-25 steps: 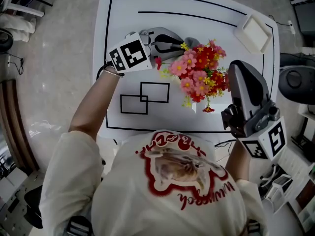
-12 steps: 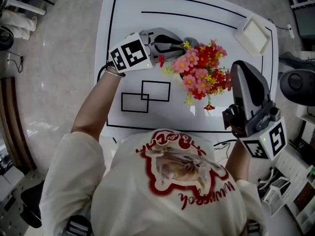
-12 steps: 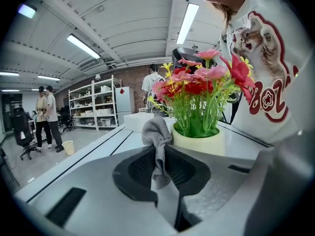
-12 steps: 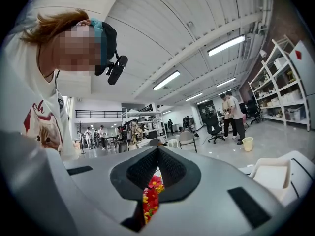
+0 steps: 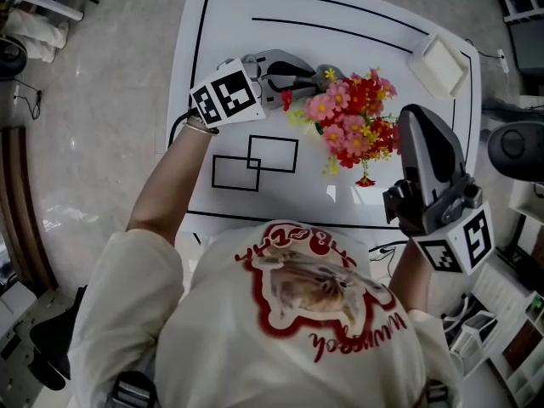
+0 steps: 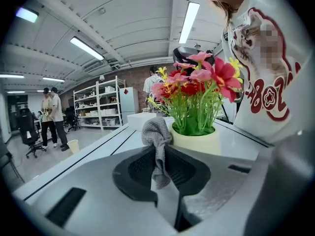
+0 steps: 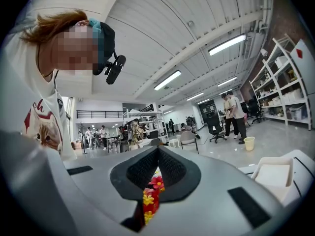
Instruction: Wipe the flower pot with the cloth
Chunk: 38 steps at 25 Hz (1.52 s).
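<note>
At the tabletop's (image 5: 221, 24) far left of centre, almost nothing has changed in the last second: left gripper (image 6: 158, 156) still sits by the flower pot (image 6: 197, 142), jaws pinched tight on the grey cloth (image 6: 156, 132), whose bunched end is at the pot's rim; contact can't be confirmed. Right gripper (image 7: 156, 156) still hangs level beside the flowers (image 5: 353, 121), jaws closed and empty, blooms visible past the slit. Reads as a wipe stalled or barely started, with the pot wall still to do.
</note>
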Motion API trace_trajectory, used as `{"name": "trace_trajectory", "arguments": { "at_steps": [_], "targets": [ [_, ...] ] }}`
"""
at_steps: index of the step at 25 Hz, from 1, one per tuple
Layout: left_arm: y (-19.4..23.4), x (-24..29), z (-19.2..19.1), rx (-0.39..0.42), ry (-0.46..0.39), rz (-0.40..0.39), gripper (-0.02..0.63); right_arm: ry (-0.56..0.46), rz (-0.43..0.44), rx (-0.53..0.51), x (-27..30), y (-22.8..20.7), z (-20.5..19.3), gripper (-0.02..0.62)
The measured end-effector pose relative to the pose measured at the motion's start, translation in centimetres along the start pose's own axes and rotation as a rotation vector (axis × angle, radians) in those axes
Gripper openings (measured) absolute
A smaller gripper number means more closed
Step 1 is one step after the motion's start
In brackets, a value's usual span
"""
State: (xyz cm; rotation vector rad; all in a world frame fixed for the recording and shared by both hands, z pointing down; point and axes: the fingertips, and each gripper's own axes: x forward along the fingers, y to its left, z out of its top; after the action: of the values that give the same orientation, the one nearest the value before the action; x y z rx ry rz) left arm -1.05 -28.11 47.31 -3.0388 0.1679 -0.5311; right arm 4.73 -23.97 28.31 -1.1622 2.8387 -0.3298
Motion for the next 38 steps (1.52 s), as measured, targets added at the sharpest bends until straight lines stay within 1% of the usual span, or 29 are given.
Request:
{"name": "trace_trajectory", "arguments": {
  "at_steps": [4,9,16,21,26,38],
  "targets": [
    [0.0,-0.7,0.0,-0.033,-0.018,0.028,0.051,0.001,0.004,-0.005,-0.1,0.3,0.0,-0.002],
    [-0.4,-0.8,-0.2,-0.021,0.0,0.051,0.051,-0.007,0.005,-0.007,-0.4,0.7,0.3,-0.002],
    [-0.7,-1.4,-0.3,-0.038,-0.005,0.082,0.051,-0.004,0.021,-0.017,-0.6,1.8,0.3,-0.002],
    [-1.0,-1.9,-0.2,-0.053,-0.013,0.116,0.051,-0.013,0.038,-0.002,-0.9,2.5,0.6,-0.002],
    [-1.2,-2.3,-0.4,-0.065,-0.009,0.144,0.051,-0.013,0.037,-0.019,-1.1,3.1,0.8,-0.002],
    [-2.2,-3.1,-1.1,-0.113,0.001,0.154,0.051,-0.016,0.024,-0.013,-2.8,4.2,0.5,-0.002]
  ]
}}
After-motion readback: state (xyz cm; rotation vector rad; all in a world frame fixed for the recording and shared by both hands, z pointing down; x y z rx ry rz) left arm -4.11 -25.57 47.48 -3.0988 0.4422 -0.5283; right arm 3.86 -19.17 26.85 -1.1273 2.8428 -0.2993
